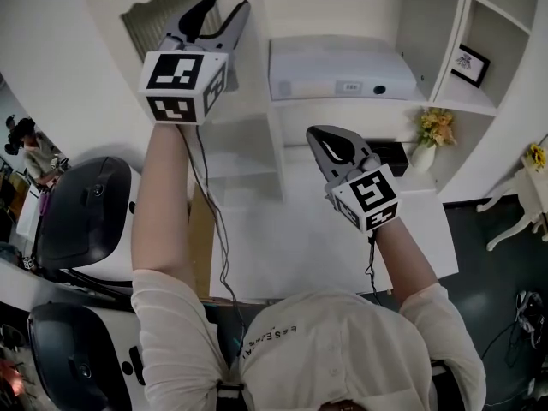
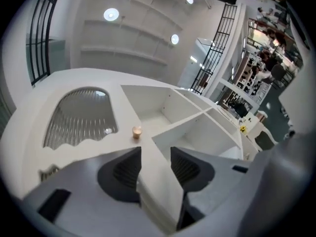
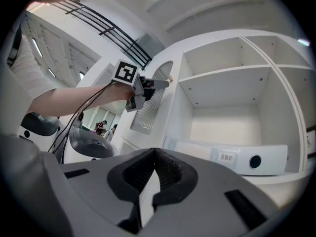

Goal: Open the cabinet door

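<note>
White shelves [image 1: 448,32] fill a bright room, door [image 1: 90,58] swung open.
Left tongs [image 1: 227,5] clamp the door's edge; right tongs [image 1: 317,135] are clenched on nothing.

Left arm [image 1: 167,204] stretched forward and high, forearm bare. Left gripper [image 1: 224,7] at full reach, jaws set apart and pressed on either face of the door [image 2: 148,191] edge. Right arm [image 1: 398,251] lower, nearer the body. Right gripper [image 1: 321,137] pointing forward, jaws together, nothing between.

Head view: steeply down onto the cabinet [image 1: 342,110].
Left gripper view: close at the door [image 2: 81,117] edge.
Right gripper view: farther back, shares the door and sees the left gripper [image 3: 165,82].
</note>
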`<state>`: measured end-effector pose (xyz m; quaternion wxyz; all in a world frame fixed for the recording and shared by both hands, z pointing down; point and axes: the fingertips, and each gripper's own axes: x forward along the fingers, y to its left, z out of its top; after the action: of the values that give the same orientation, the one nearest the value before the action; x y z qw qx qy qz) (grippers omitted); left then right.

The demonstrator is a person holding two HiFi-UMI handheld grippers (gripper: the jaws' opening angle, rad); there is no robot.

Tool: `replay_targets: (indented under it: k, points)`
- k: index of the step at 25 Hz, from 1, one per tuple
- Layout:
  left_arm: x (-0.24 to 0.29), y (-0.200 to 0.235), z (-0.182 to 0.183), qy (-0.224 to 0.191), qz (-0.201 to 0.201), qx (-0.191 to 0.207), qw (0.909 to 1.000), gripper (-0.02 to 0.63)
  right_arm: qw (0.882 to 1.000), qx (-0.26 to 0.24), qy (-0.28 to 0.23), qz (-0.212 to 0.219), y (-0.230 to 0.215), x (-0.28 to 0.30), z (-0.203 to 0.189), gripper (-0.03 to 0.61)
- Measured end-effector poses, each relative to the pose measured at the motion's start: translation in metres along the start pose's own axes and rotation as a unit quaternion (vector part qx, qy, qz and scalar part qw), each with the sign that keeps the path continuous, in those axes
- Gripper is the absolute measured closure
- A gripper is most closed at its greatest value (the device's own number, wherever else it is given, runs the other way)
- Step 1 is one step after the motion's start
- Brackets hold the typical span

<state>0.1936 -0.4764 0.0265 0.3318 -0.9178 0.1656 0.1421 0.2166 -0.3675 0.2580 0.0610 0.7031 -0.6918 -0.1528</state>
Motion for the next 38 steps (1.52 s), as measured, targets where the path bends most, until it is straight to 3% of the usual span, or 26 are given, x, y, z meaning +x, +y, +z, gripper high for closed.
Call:
replay_targets:
  k: [5, 14, 19, 21, 30, 38]
  points:
    - [0.022, 0.027, 0.015, 0.006, 0.031, 0.034, 0.9989, 0.43, 1.0, -0.003, -0.011, 0.0, -0.01, 0.002, 0.009, 0.563]
    - [0.044, 0.036, 0.037, -0.014, 0.035, 0.061, 0.9974, 0.43, 1.0, -0.001, -0.011, -0.001, -0.018, 0.005, 0.009, 0.564]
    - [0.046, 0.039, 0.036, -0.01, 0.051, 0.1, 0.9936, 0.474, 1.0, -0.004, -0.002, 0.006, -0.011, 0.003, 0.003, 0.564]
    - [0.045, 0.039, 0.037, -0.01, 0.057, 0.083, 0.9949, 0.522, 1.0, -0.006, 0.004, 0.006, -0.01, 0.0, -0.001, 0.565]
    - [0.04, 0.037, 0.038, 0.004, 0.028, 0.057, 0.9979, 0.525, 1.0, 0.011, 0.01, -0.007, -0.016, -0.013, -0.005, 0.564]
    - [0.009, 0.034, 0.058, 0.004, 0.004, 0.022, 0.9997, 0.525, 1.0, 0.014, 0.003, 0.011, 0.002, -0.013, 0.0, 0.565]
